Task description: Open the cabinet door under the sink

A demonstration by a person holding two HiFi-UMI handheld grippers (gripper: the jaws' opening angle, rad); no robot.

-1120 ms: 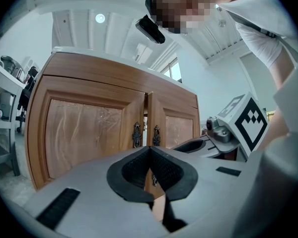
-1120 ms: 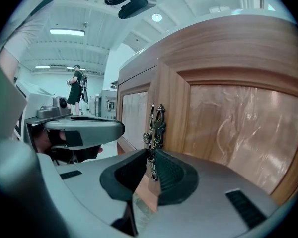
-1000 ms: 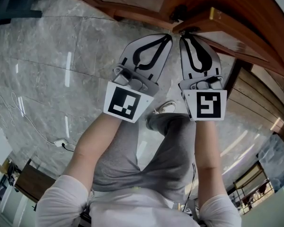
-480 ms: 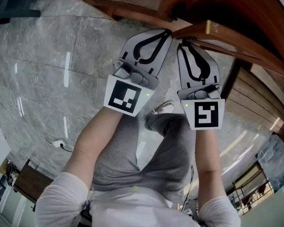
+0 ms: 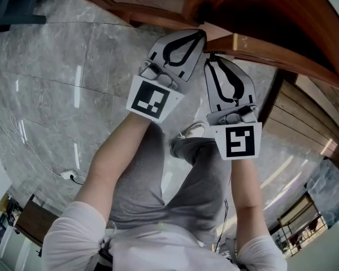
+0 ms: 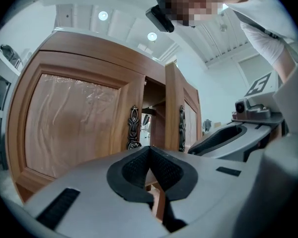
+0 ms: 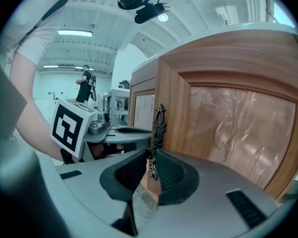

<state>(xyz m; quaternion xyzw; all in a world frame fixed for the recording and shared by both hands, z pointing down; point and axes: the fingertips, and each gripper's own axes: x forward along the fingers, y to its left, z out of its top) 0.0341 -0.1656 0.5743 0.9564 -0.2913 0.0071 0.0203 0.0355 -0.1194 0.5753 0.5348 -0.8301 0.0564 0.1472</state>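
Two brown wooden cabinet doors show in the left gripper view: the left door (image 6: 74, 118) is closed and the right door (image 6: 173, 113) stands ajar, with a dark gap between them. Each carries an ornate dark metal handle (image 6: 133, 128). My right gripper (image 7: 150, 158) is shut on the lower end of the right door's handle (image 7: 159, 123). From the head view, that gripper (image 5: 209, 58) sits at the edge of the swung-out door (image 5: 271, 52). My left gripper (image 5: 201, 33) is shut with nothing in it, its tips close to the gap between the doors.
Grey marble floor (image 5: 56, 66) lies below, with a white cable and plug (image 5: 68, 175) at the left. The person's grey-trousered legs and a shoe (image 5: 195, 130) are under the grippers. Dark wooden furniture (image 5: 305, 112) stands at the right. A distant person (image 7: 86, 83) is in the background.
The right door has swung further out, with my right gripper drawing its handle back toward the person. My left gripper has shifted slightly up and right, toward the gap.
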